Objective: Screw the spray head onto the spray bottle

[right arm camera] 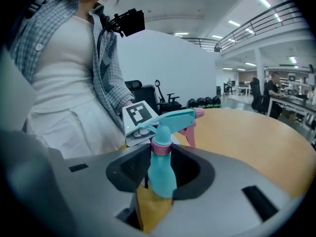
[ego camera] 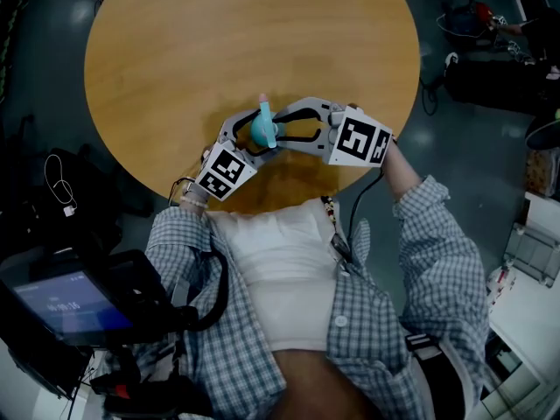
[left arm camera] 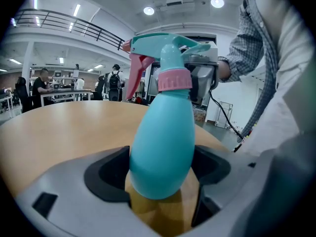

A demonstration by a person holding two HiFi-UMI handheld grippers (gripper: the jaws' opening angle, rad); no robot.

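Grey jaws of your left gripper (left arm camera: pixel 160 179) clenched on the belly of the teal spray bottle (left arm camera: pixel 162 142), your right gripper (right arm camera: pixel 159 174) closed on it from the opposite side, pink-collared spray head (left arm camera: pixel 165 48) on its neck, round wooden table (ego camera: pixel 262 42) beneath.

A round wooden bench (ego camera: pixel 175 51) stands on a dark, glossy floor (ego camera: pixel 464 173). Ceiling lights (left arm camera: pixel 148 10) brighten a hall with white walls (right arm camera: pixel 173 58) and a railed mezzanine (left arm camera: pixel 64 21).
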